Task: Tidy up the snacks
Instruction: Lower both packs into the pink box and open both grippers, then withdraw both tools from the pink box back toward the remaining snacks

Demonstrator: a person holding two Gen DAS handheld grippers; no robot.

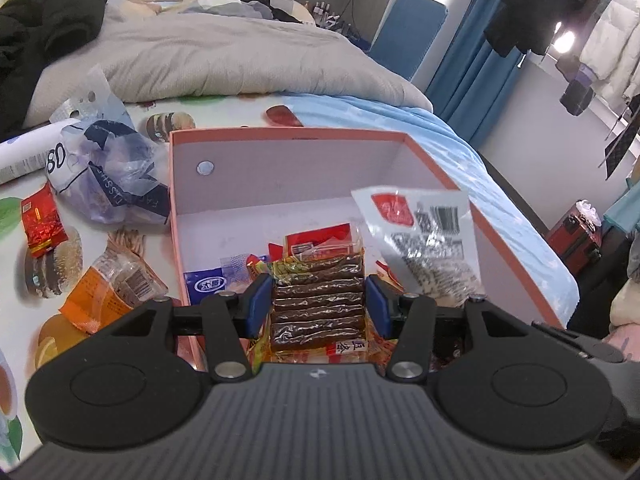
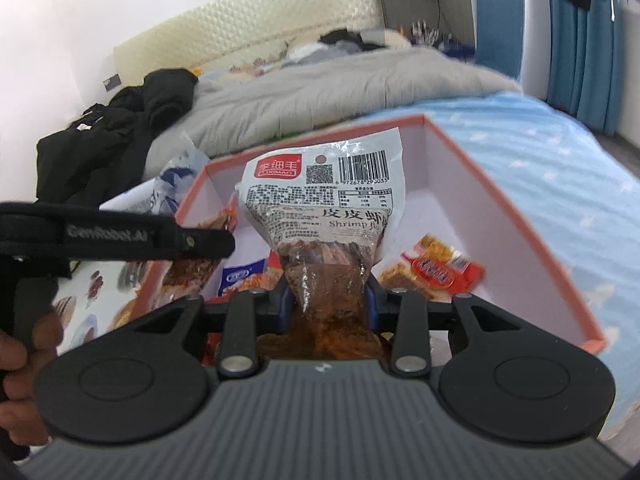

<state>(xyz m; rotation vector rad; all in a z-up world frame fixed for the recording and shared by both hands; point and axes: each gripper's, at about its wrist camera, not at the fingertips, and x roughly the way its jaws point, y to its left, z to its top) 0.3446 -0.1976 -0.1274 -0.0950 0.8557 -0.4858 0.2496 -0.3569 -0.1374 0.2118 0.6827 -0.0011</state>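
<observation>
A brown snack pack (image 1: 318, 300) is clamped in the left tool (image 1: 318, 304), above the box (image 1: 288, 136). A shrimp bag (image 2: 326, 216) is clamped in the right tool (image 2: 326, 300), over the same box.

An open box (image 1: 440, 168) with orange rim and pale inner walls sits on the bed. A clear pack of dark brown ridged bars (image 1: 318, 300) lies lengthwise over the loose packets at its near end. A white-topped shrimp snack bag (image 2: 324, 216) with red logo, barcode and reddish-brown contents stands upright above the box. Inside lie a blue-and-white sachet (image 1: 210, 284) and an orange-red wrapped snack (image 2: 436, 268). Outside, left of the box, lie a red foil packet (image 1: 40, 224) and an orange-labelled clear packet (image 1: 116, 286).
</observation>
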